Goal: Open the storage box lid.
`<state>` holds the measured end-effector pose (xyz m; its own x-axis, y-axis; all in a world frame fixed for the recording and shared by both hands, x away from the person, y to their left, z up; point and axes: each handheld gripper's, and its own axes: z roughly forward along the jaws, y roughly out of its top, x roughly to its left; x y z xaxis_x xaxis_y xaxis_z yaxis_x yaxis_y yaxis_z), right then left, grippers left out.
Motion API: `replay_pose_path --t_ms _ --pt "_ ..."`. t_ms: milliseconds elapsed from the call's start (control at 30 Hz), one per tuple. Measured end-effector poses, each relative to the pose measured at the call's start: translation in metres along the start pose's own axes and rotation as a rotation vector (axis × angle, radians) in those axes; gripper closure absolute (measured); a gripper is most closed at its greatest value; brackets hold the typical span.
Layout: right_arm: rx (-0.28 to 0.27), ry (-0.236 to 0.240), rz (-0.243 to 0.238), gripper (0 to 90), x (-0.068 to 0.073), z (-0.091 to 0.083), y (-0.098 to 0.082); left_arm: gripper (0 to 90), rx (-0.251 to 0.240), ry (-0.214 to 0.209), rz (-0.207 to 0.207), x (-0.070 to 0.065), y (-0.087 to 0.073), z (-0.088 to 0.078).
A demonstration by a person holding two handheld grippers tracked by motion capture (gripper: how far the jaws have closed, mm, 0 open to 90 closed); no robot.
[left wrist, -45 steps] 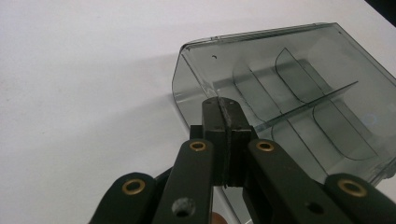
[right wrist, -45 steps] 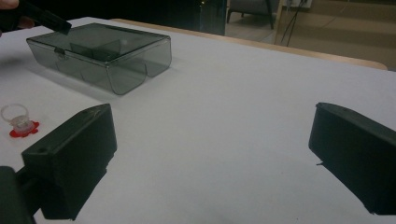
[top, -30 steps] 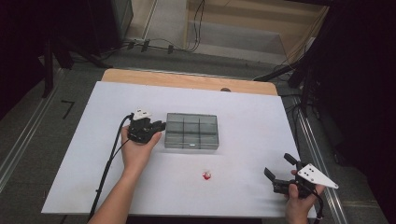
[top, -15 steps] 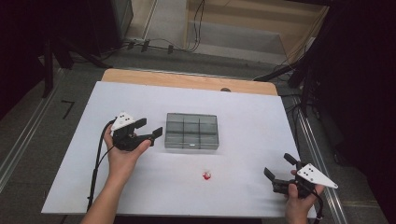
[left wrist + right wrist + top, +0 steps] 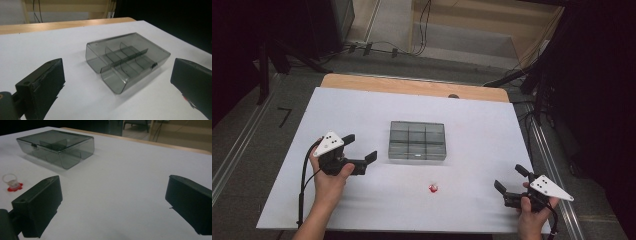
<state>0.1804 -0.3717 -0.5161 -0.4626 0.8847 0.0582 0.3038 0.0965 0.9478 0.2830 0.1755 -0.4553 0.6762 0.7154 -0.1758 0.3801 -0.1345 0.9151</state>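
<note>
A lab-like recording space: white-topped table (image 5: 362,110), cables (image 5: 377,47) on the floor, dark surroundings.

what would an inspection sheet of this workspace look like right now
surface: white table top, wooden strip along the far edge
job's things: smoky clear compartment box, lid shut, mid-table; small red-based ring in front of it
clutter: nothing seen
grippers: left gripper open, jaws just opened, nothing between them, apart from the box; right gripper open, empty, near the table's right front corner
cables: black cable trails from the left gripper; more on the floor beyond
surroundings: dark, floor and wooden frames behind
</note>
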Motion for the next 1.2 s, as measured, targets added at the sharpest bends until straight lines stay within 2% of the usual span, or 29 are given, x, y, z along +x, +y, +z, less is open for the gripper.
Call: replay_pose_path --t_ms 133,333,367,433,500,533,567,600,633,733,800,867,900,933,1200 --pt "0.007 0.001 0.001 0.0 0.001 0.000 0.001 0.0 -0.009 -0.002 0.001 0.002 -0.011 -0.007" --pt "0.014 0.015 -0.008 0.0 0.003 0.000 0.003 0.0 -0.003 0.009 -0.035 0.006 -0.027 -0.011" --pt "0.011 0.023 -0.005 0.0 0.003 0.000 0.003 0.0 -0.005 0.008 -0.034 0.006 -0.030 -0.012" --pt "-0.010 0.039 0.034 0.0 0.002 -0.002 0.005 0.0 -0.006 0.001 -0.032 0.006 -0.034 -0.013" --pt "-0.017 0.049 0.044 0.0 0.003 -0.003 0.006 0.0 -0.007 0.006 -0.029 0.006 -0.037 -0.013" --pt "-0.020 0.050 0.014 0.0 0.008 -0.005 0.011 0.0 -0.004 0.002 -0.031 0.006 -0.041 -0.013" --pt "-0.019 0.055 0.004 0.0 0.010 -0.005 0.013 0.0 0.000 -0.001 -0.033 0.006 -0.043 -0.012" --pt "-0.019 0.055 0.004 0.0 0.010 -0.005 0.013 0.0 0.000 -0.001 -0.033 0.006 -0.043 -0.012" --pt "-0.022 0.070 -0.007 0.0 0.016 -0.007 0.019 0.0 0.016 0.003 -0.034 0.004 -0.045 -0.009" --pt "-0.023 0.081 -0.022 0.0 0.020 -0.008 0.024 0.0 0.026 0.009 -0.007 0.002 -0.046 -0.007" --pt "-0.009 0.115 -0.031 0.0 0.026 -0.007 0.031 0.0 0.015 -0.003 -0.002 0.001 -0.047 -0.008" --pt "0.005 0.157 -0.031 0.0 0.029 -0.003 0.035 0.0 0.011 -0.005 -0.005 0.001 -0.048 -0.008" --pt "0.005 0.157 -0.031 0.0 0.029 -0.003 0.035 0.0 0.012 -0.009 0.000 0.001 -0.048 -0.008" --pt "0.019 0.177 -0.024 0.0 0.033 0.003 0.038 0.0 0.008 -0.006 0.002 -0.001 -0.049 -0.007" --pt "0.068 0.218 -0.055 0.0 0.051 0.023 0.049 0.0 -0.013 -0.021 -0.002 0.000 -0.050 -0.009"
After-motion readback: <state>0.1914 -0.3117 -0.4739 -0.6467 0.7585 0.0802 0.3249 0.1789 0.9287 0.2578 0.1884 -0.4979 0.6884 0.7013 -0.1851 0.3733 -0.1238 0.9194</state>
